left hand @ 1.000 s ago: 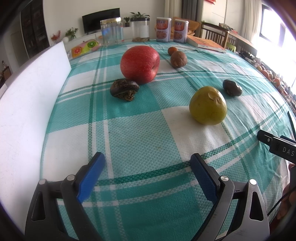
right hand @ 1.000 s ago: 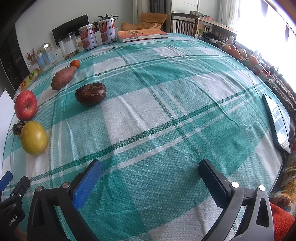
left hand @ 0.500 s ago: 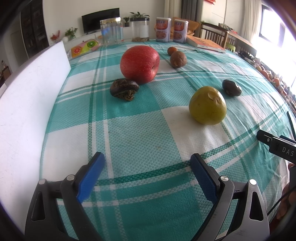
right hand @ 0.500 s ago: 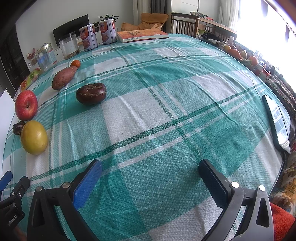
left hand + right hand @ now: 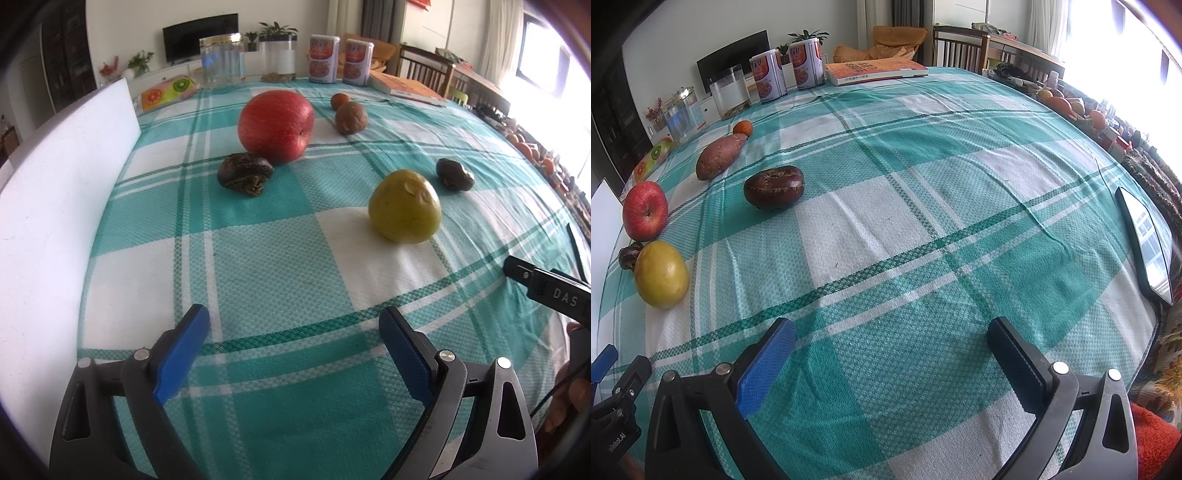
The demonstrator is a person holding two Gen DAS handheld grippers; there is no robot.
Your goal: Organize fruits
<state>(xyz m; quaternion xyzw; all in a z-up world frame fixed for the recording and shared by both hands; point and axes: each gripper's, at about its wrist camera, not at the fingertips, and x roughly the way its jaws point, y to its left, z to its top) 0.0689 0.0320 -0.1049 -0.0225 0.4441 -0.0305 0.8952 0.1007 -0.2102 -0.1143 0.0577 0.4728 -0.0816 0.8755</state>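
Both wide open, left hand-held gripper (image 5: 293,334), right hand-held gripper (image 5: 892,341), empty above tablecloth (image 5: 923,206)

— What covers the table?
— A teal-and-white plaid tablecloth (image 5: 923,206). Along its far edge stand two printed tins (image 5: 786,70) side by side, a clear tank (image 5: 730,90) and a glass jar (image 5: 221,59).
— Anything else?
— An orange book (image 5: 875,70) lies flat by the tins, a tablet (image 5: 1147,243) rests at the right edge, and a white board (image 5: 48,206) stands on the left.
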